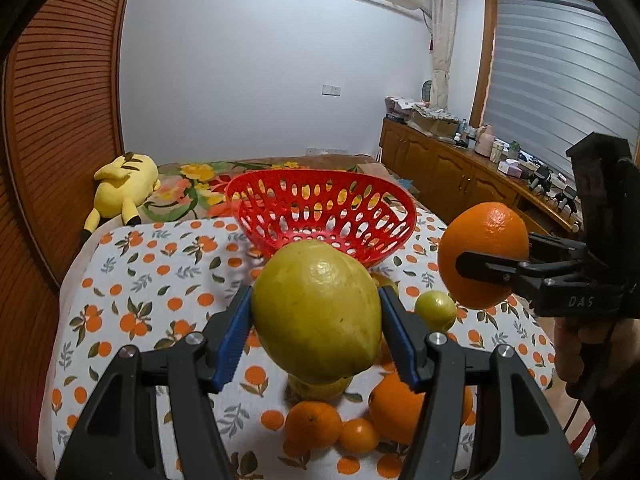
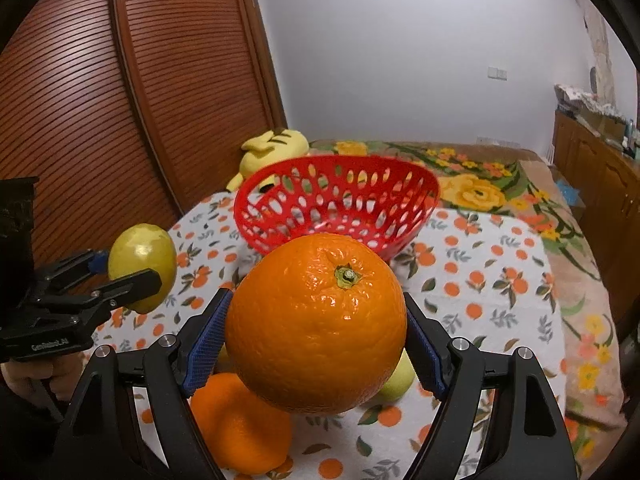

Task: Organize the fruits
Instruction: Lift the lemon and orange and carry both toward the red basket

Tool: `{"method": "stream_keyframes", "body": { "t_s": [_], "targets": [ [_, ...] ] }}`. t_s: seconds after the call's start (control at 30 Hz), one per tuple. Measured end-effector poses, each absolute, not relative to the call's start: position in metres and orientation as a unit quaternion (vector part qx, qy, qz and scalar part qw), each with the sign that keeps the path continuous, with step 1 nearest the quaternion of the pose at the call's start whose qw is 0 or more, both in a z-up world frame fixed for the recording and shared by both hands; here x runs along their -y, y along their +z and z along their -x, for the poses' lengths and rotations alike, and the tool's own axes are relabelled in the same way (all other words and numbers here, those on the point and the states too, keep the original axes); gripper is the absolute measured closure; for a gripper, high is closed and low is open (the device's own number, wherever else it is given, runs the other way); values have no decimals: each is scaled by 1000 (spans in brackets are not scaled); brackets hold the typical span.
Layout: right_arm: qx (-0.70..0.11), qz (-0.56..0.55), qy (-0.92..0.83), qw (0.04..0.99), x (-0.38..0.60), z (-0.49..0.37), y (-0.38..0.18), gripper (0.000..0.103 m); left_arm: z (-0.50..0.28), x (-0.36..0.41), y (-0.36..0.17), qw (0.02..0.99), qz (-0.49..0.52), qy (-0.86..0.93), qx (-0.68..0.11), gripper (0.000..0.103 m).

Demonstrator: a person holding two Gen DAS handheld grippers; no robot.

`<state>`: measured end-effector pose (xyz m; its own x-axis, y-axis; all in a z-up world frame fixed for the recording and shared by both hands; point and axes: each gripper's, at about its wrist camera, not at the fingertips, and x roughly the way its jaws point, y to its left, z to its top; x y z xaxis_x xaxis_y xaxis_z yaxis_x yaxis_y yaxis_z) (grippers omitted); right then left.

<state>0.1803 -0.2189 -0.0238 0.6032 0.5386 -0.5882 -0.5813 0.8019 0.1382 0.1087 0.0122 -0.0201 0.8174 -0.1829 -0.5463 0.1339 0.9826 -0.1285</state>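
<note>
Both raised: left tool (image 1: 316, 320) grips lemon (image 1: 316, 312), right tool (image 2: 316, 340) grips orange (image 2: 316, 324).

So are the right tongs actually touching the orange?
Touching. The right wrist view shows both blue pads pressed against the orange, held by the right tongs above the tablecloth.

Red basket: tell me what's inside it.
The red basket holds no fruit; only its perforated floor and wall show. Its near inner wall is hidden behind the rim and, in the right wrist view, by the orange. The lemon and orange are held in the air.
</note>
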Motion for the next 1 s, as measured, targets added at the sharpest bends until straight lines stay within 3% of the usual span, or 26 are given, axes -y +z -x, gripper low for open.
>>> {"method": "stream_keyframes", "body": {
  "t_s": [1.0],
  "targets": [
    [-324,77,358,872,206,-284,-8,20,-249,25,-30,927,-2,-119,-355,41]
  ]
}}
